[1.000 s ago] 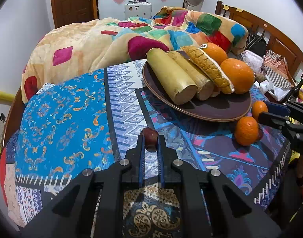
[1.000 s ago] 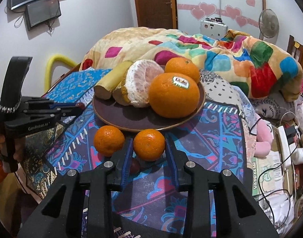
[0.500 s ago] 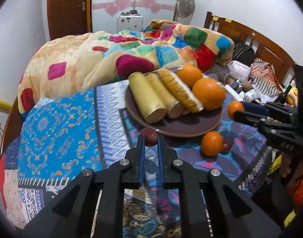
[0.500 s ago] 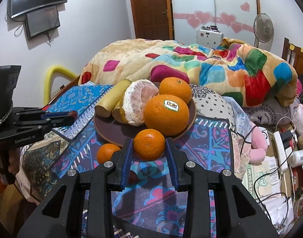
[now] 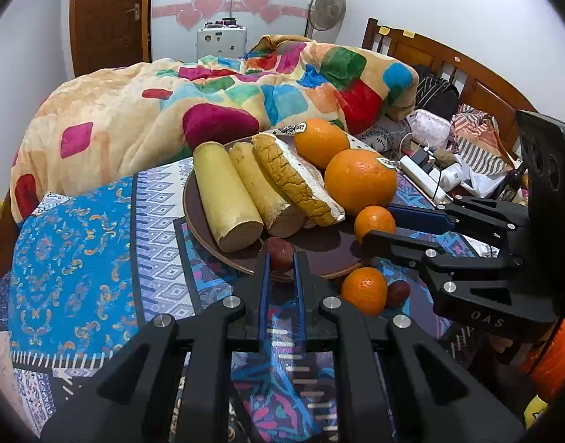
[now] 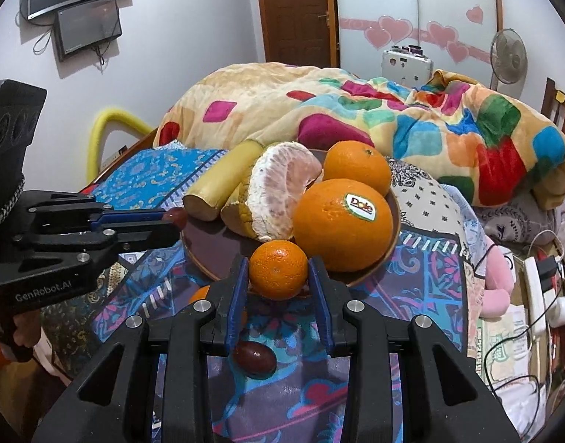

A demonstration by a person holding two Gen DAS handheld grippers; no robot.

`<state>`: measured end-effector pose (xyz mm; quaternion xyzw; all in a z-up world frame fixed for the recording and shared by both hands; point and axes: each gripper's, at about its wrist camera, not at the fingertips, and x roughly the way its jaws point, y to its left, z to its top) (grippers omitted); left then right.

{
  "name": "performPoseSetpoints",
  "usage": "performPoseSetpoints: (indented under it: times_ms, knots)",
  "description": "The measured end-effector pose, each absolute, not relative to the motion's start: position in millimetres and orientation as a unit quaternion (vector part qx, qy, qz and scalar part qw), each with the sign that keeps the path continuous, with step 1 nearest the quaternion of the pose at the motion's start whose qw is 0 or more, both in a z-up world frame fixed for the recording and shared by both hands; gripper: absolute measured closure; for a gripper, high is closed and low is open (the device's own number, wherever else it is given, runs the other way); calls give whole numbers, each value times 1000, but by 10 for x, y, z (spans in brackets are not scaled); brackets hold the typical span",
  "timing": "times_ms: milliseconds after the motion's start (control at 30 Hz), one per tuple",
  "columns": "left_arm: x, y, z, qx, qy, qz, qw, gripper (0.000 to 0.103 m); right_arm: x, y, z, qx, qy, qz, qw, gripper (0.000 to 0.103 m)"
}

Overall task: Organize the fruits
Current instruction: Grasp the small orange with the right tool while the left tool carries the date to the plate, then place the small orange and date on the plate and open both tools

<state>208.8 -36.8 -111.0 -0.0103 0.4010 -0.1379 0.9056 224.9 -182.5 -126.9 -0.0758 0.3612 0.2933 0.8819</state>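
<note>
Left wrist view: my left gripper [image 5: 280,258] pinches a small dark red fruit [image 5: 279,250]. A second ago that fruit hung over bare cloth; now it sits over the near rim of the brown plate [image 5: 223,251], so I judge it is almost ready to be let go. My right gripper [image 5: 375,226] has come in from the right, clamped on a small tangerine [image 5: 373,220] that was down on the cloth [image 5: 153,243] a second ago and now hangs above the plate's right side. Left on the cloth: one tangerine [image 5: 364,289] and one dark red fruit [image 5: 398,292], touching each other. On the plate I count two large oranges [image 5: 360,181], two pale peeled stalks [image 5: 227,199] and one peeled pomelo piece [image 5: 293,181].

Right wrist view: the carried tangerine [image 6: 278,269] fills the gap between my right gripper's [image 6: 278,277] pads, lifted to the plate's [image 6: 208,254] front edge. Below it the loose dark red fruit [image 6: 254,360] lies on the cloth, and a sliver of the loose tangerine [image 6: 199,294] peeks out beside my left pad. The left gripper [image 6: 173,219] arrives from the left with its red fruit [image 6: 177,217] at the plate's rim. So four small fruits in all: two in transit, two waiting.
</note>
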Motion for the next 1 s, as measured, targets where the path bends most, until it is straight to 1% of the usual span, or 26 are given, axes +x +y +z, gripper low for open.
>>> performPoseSetpoints:
  times_ms: [400,467,500,567,600,900,1000]
  knots:
    - [2201,-409,-1220,-1,409,-130,903,91,2273,-1805,-1304,-83,360,288,884,72]
    - [2198,-421,-1224,3,407,-129,904,87,2277,-1810,-1303,-81,362,288,883,72]
    - [2194,-421,-1224,4,407,-130,904,86,2281,-1810,-1307,-80,364,288,882,70]
    - [2195,-421,-1219,4,406,-128,905,75,2286,-1817,-1326,-82,371,284,880,67]
    - [2191,-422,-1218,4,406,-126,905,73,2291,-1822,-1331,-83,372,283,880,65]
    - [2044,-396,-1118,-1,401,-119,908,73,2184,-1959,-1208,-78,357,273,890,65]
    - [1965,-398,-1058,-1,396,-116,911,71,2134,-2000,-1166,-78,352,269,893,65]
